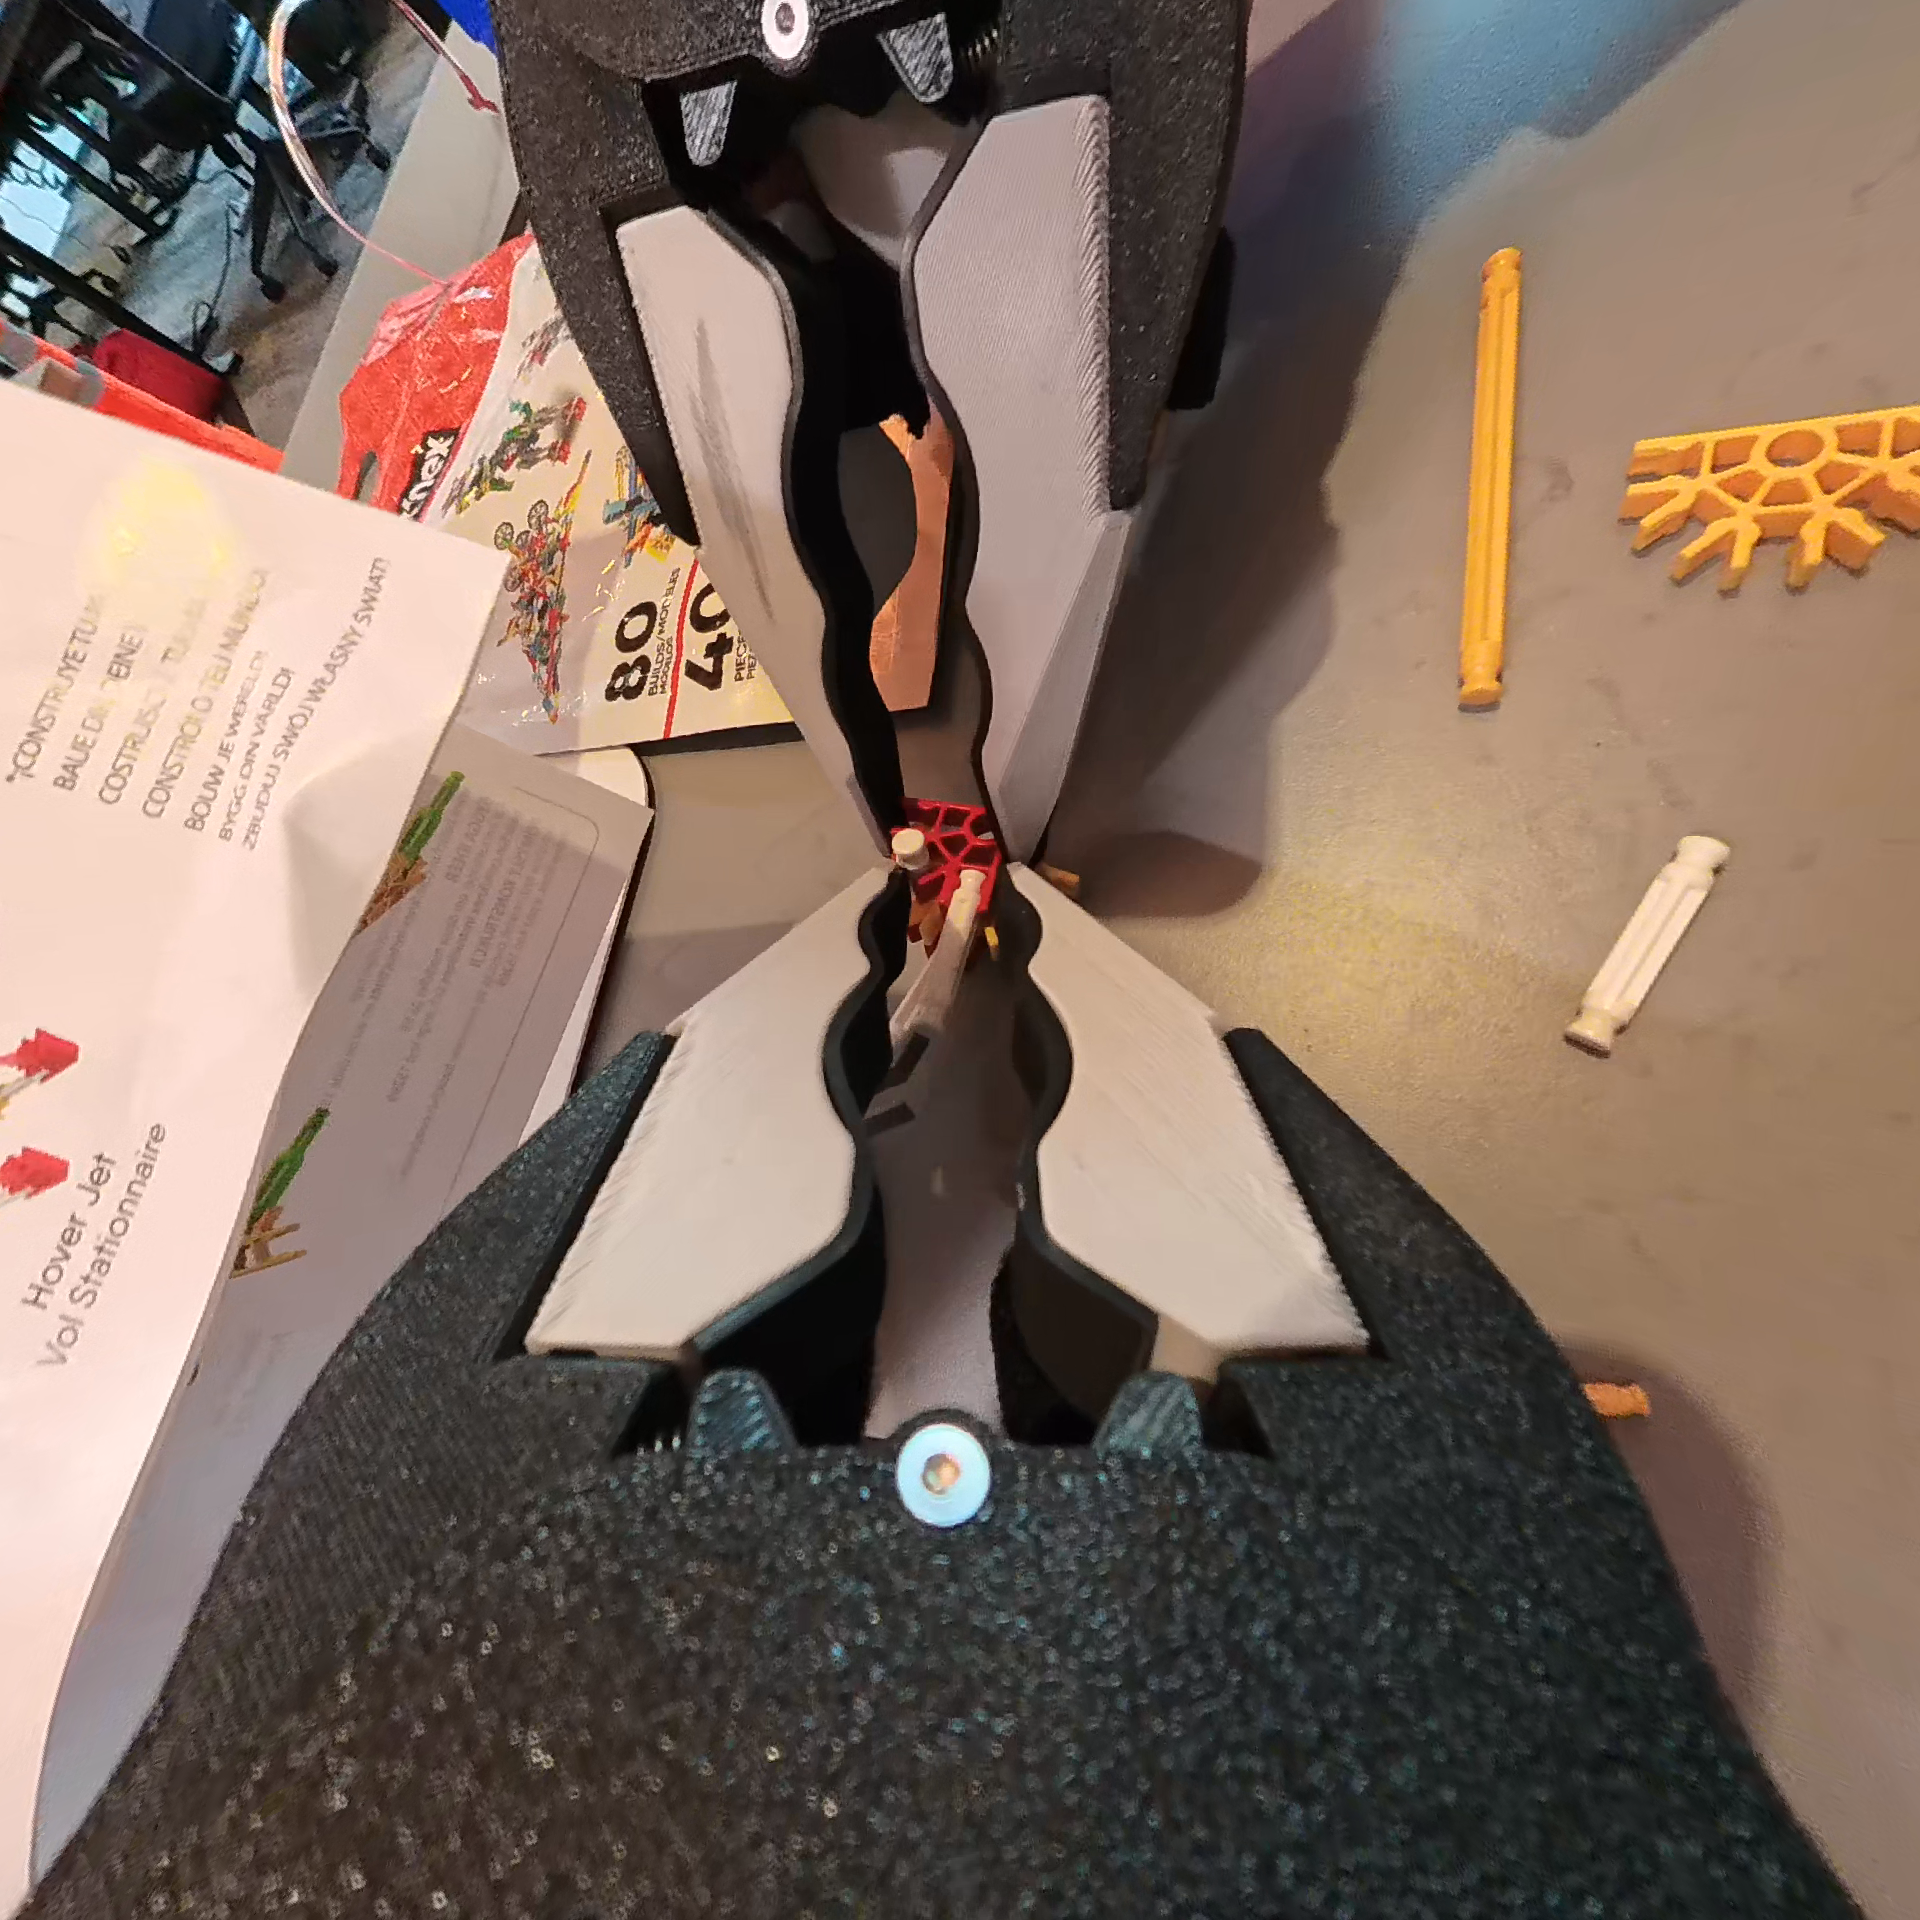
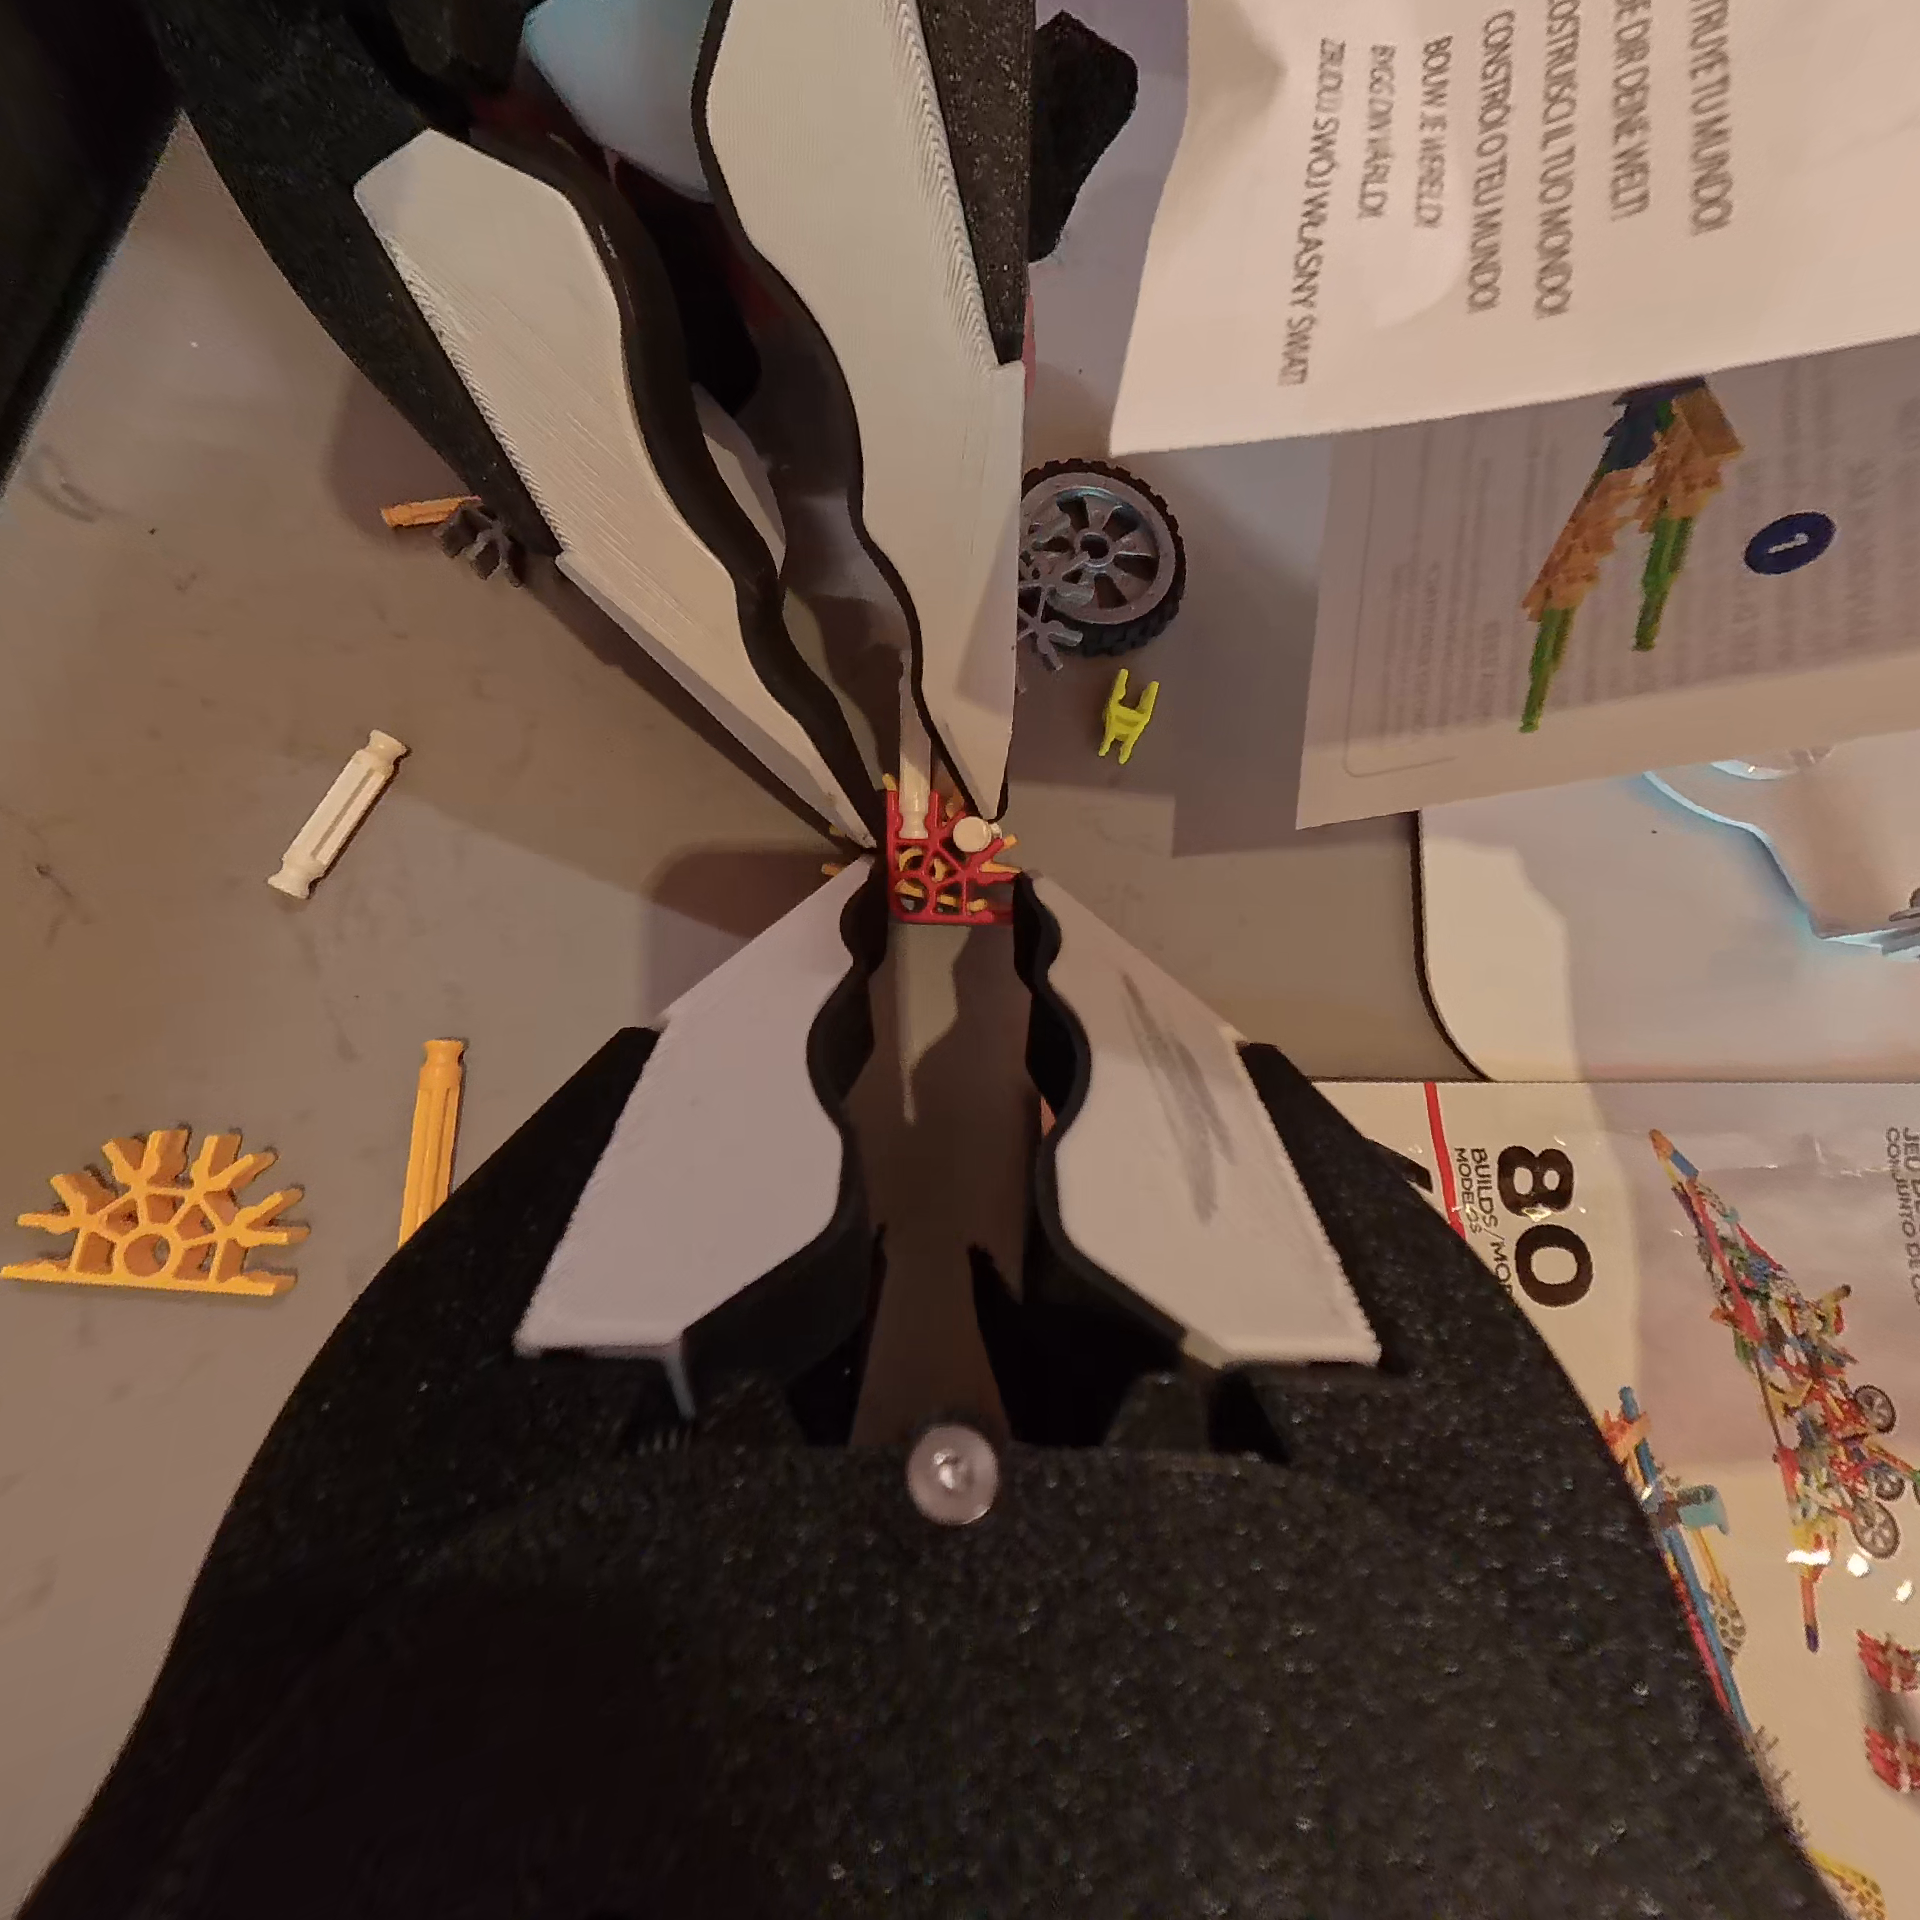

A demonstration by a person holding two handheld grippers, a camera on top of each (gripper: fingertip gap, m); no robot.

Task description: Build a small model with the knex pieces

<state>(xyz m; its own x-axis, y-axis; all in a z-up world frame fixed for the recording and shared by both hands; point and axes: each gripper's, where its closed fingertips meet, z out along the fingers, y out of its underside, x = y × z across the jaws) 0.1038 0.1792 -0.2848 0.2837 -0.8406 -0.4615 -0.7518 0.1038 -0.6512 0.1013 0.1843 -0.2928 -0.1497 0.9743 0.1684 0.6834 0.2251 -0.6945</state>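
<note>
The left tool [image 1: 954,891] and right tool [image 2: 943,885] are meeting tip to tip over the grey counter [image 1: 1455,1195]. The left is clenching a white rod [image 1: 932,982] lying lengthwise along its fingers. The right is gripping the red connector [image 2: 928,831] which that rod is entering. A printed leaflet [image 1: 208,727] and a toy box [image 1: 582,520] are lying beside them; their wording is left unread.

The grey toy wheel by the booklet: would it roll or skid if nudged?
The grey toy wheel lies on its side on the table, so it would probably slide, not roll. Its black tyre looks rubbery, likely grippy. A grey snowflake connector touches it and may drag along.
</note>
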